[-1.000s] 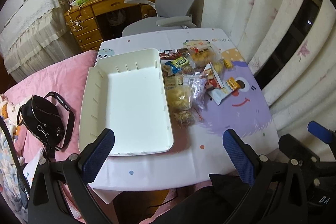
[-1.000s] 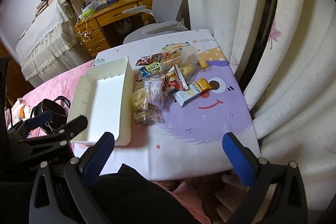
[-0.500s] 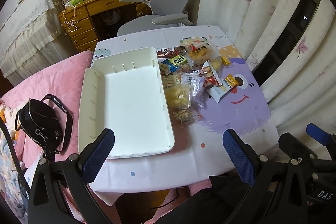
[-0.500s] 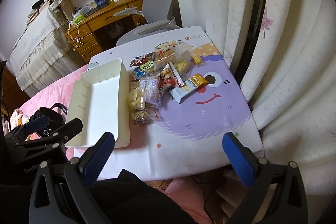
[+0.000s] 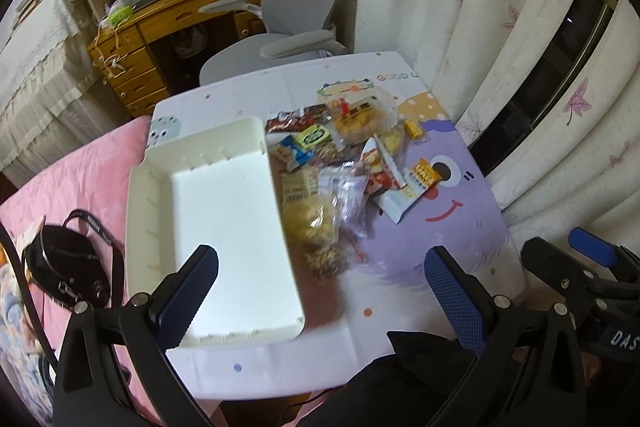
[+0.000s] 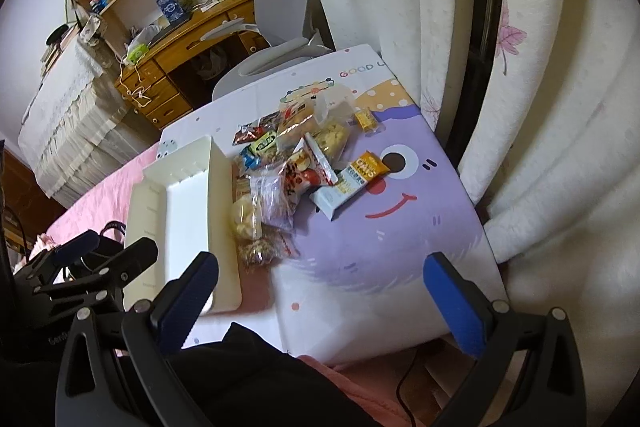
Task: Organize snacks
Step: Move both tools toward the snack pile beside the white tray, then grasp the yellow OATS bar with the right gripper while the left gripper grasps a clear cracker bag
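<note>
An empty white tray (image 5: 152, 195) lies on the left of a small table with a purple cartoon cover (image 5: 452, 239). A pile of snack packets (image 5: 340, 163) lies just right of the tray; it also shows in the right wrist view (image 6: 296, 171), next to the tray (image 6: 218, 187). My left gripper (image 5: 320, 291) is open and empty, held above the table's near edge. My right gripper (image 6: 320, 291) is open and empty, above the near edge too. The left gripper (image 6: 104, 259) shows at the left of the right wrist view.
A grey office chair (image 5: 304, 7) and a wooden desk (image 5: 160, 27) stand behind the table. White curtains (image 5: 500, 27) hang along the right side. A black bag (image 5: 68, 267) lies on the pink bed (image 5: 72, 171) to the left.
Both grippers have risen and pulled back a little, so the table looks smaller and further off. Nothing on the table has moved. Both stay open.
</note>
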